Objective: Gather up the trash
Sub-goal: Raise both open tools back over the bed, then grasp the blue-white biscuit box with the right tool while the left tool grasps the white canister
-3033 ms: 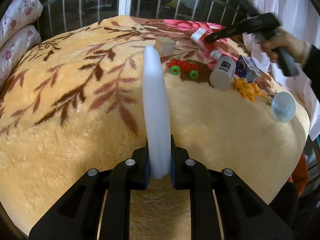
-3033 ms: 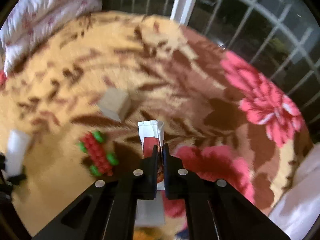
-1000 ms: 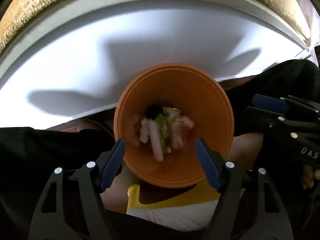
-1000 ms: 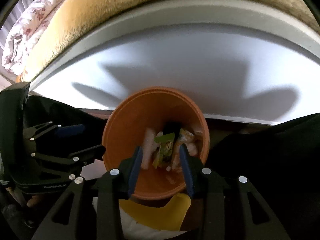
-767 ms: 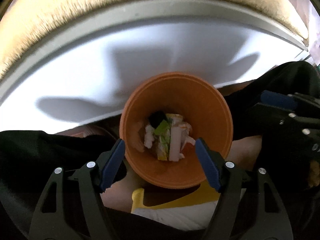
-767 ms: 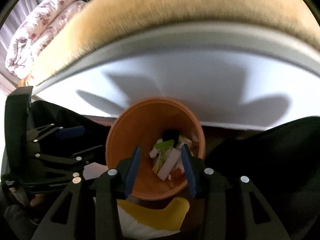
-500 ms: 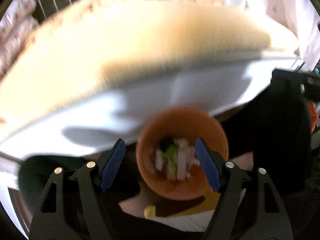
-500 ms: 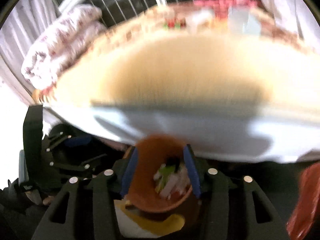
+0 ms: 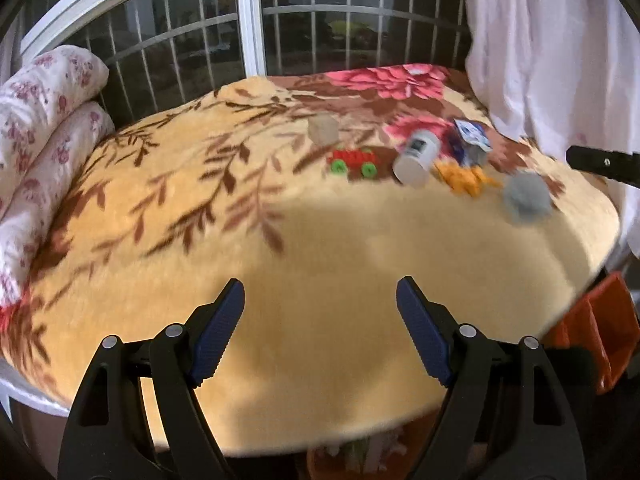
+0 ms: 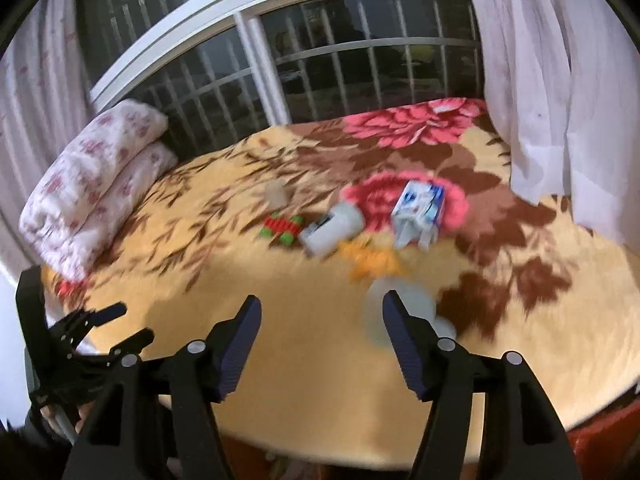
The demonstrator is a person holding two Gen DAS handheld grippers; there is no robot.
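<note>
Both grippers are open and empty above the near edge of a bed with a floral blanket (image 9: pixel 200 200). My left gripper (image 9: pixel 320 312) faces the blanket; my right gripper (image 10: pixel 322 324) does too. On the far right part lie a white cylinder container (image 9: pixel 416 156) (image 10: pixel 332 228), a blue and white carton (image 9: pixel 472 140) (image 10: pixel 420 206), a clear round lid (image 9: pixel 526 198) (image 10: pixel 376 316), a small beige block (image 9: pixel 323 130) (image 10: pixel 276 194), a red toy car with green wheels (image 9: pixel 352 162) (image 10: pixel 282 228) and an orange toy (image 9: pixel 464 178) (image 10: pixel 372 262). The orange bin's rim (image 9: pixel 320 468) peeks below the bed edge.
Rolled floral bedding (image 9: pixel 44 120) (image 10: pixel 92 184) lies along the left. A barred window (image 9: pixel 280 32) is behind the bed and white curtains (image 9: pixel 552 40) hang at the right. An orange bag (image 9: pixel 600 332) hangs off the right bed corner.
Both grippers have swung up from above the orange bin to face the bed top. The foam strip and the wrapper held three seconds ago are gone from the jaws.
</note>
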